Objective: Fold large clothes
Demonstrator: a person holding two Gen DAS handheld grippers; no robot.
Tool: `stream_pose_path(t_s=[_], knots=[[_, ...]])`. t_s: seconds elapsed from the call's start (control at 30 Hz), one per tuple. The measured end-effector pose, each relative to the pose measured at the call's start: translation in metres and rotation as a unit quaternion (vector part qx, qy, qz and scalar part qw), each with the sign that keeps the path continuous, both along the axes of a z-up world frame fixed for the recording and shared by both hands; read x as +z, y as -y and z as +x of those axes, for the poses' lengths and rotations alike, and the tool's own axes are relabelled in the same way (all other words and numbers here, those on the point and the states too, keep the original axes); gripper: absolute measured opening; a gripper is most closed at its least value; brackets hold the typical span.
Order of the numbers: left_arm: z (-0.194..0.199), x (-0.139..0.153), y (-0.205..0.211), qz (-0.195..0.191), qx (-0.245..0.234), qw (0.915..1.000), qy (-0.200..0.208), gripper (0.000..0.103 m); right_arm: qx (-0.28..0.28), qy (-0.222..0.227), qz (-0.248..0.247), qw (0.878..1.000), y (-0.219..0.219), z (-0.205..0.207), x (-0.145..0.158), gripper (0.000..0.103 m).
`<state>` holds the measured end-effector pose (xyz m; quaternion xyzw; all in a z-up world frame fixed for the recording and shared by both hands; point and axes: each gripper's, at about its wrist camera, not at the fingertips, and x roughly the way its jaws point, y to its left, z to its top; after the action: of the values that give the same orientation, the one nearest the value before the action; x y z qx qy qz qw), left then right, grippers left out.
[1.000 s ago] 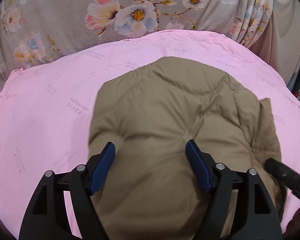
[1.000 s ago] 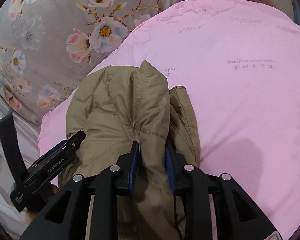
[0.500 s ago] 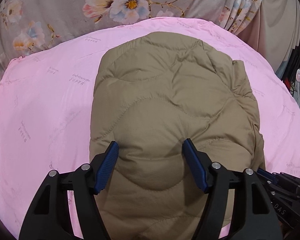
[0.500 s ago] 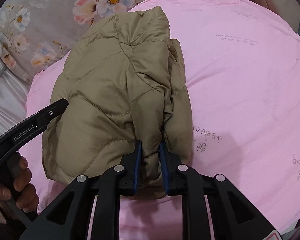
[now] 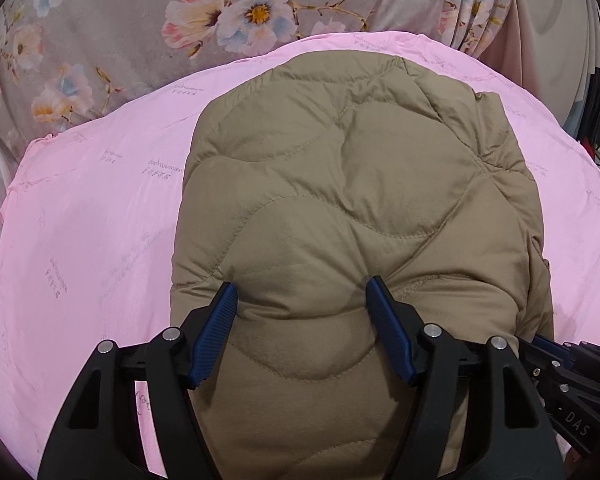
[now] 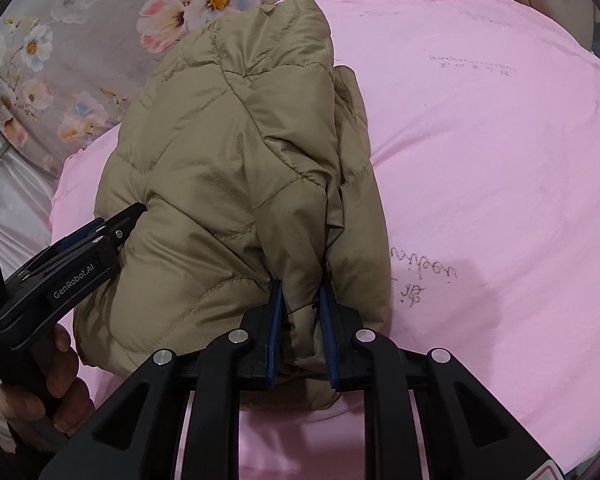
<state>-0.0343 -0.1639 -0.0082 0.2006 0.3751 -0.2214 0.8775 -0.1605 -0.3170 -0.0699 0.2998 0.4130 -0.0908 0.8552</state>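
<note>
Matt quilted jacket [image 5: 352, 208], smooth sheet [image 5: 92, 216]

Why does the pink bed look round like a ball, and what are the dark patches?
Left wrist view: the fisheye lens bends the pink printed bedsheet into a dome, corners go black; a soft shadow sits on the tan quilted puffer jacket between the fingers. Right wrist view: same bulge, sharp focus, and a grey shadow on the sheet right of the jacket.
</note>
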Motion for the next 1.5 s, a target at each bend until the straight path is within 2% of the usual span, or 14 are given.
stream_pose_path(t_s=[0.23,0.37,0.43,0.5,0.63,0.7,0.77,0.83,1.17,1.3,1.33,1.37,1.4,1.5], knots=[[0.002,0.001,-0.001,-0.003,-0.004,1.0000,-0.007,0.065,0.015,-0.009,0.008,1.000,0.001,-0.001,0.011,0.017],[0.020,0.021,-0.027,-0.061,-0.018,0.9957,-0.066,0.067,0.001,0.033,0.051,0.998,0.037,-0.012,0.036,0.021],[0.031,0.030,-0.040,-0.073,-0.005,0.9942,-0.079,0.078,-0.018,0.031,0.054,0.998,0.056,-0.013,0.040,0.027],[0.047,0.039,-0.056,-0.091,0.017,0.9916,-0.091,0.082,-0.028,0.019,0.061,0.998,0.075,-0.007,0.036,0.029],[0.079,0.034,-0.077,-0.141,0.031,0.9749,-0.169,0.090,0.014,-0.009,0.133,0.991,0.086,0.019,0.008,0.042],[0.091,0.021,-0.082,-0.163,0.027,0.9617,-0.219,0.090,0.035,-0.024,0.150,0.988,0.078,0.031,-0.005,0.043],[0.094,0.010,-0.083,-0.180,0.014,0.9511,-0.251,0.091,0.048,-0.025,0.166,0.985,0.072,0.036,-0.013,0.044],[0.096,0.001,-0.081,-0.193,-0.002,0.9433,-0.270,0.097,0.050,-0.018,0.182,0.982,0.070,0.037,-0.017,0.044],[0.108,-0.015,-0.079,-0.219,-0.036,0.9410,-0.255,0.098,0.071,0.027,0.275,0.958,0.067,0.057,-0.041,0.045],[0.111,-0.014,-0.081,-0.230,-0.052,0.9399,-0.247,0.098,0.071,0.049,0.272,0.958,0.062,0.064,-0.041,0.041],[0.110,-0.012,-0.082,-0.232,-0.054,0.9417,-0.238,0.095,0.073,0.056,0.266,0.960,0.059,0.066,-0.039,0.032],[0.107,-0.006,-0.081,-0.228,-0.059,0.9468,-0.219,0.086,0.070,0.060,0.253,0.963,0.055,0.067,-0.035,0.024],[0.105,0.000,-0.081,-0.223,-0.066,0.9523,-0.198,0.076,0.070,0.063,0.221,0.971,0.047,0.071,-0.026,0.021],[0.105,0.021,-0.081,-0.210,-0.082,0.9632,-0.147,0.060,0.069,0.078,0.145,0.984,0.031,0.088,0.002,0.013]])
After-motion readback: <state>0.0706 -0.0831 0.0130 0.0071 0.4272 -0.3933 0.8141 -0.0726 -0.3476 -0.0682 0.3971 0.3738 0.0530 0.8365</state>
